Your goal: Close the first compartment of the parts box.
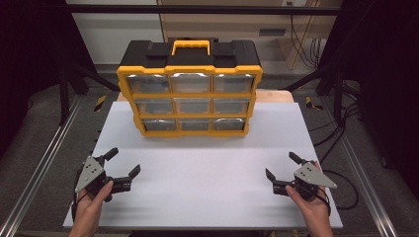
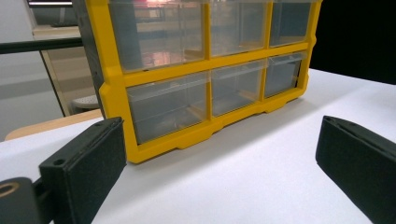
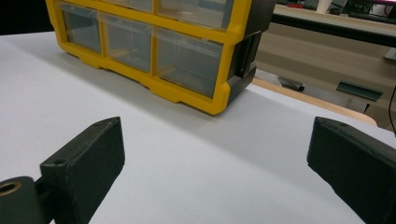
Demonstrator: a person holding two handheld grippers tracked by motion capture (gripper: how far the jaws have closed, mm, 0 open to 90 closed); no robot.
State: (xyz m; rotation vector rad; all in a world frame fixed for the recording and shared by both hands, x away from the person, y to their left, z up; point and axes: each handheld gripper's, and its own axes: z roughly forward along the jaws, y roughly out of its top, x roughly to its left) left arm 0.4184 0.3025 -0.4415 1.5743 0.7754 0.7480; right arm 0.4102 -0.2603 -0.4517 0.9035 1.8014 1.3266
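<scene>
A yellow and black drawer organiser (image 1: 189, 89) with clear plastic drawers stands upright at the far middle of the white table (image 1: 207, 163). Its drawers all look pushed in. My left gripper (image 1: 123, 162) rests near the front left corner, open, nothing between its jaws. My right gripper (image 1: 282, 165) rests near the front right, also open and empty. The left gripper view looks at the organiser (image 2: 205, 70) from its left front corner. In the right gripper view the organiser (image 3: 154, 42) shows its bottom right corner.
The white table top (image 2: 243, 177) stretches bare between both grippers and the organiser. Metal rails (image 1: 44, 163) run along the floor on the left and right. Cables (image 1: 346, 182) trail off to the right of the table.
</scene>
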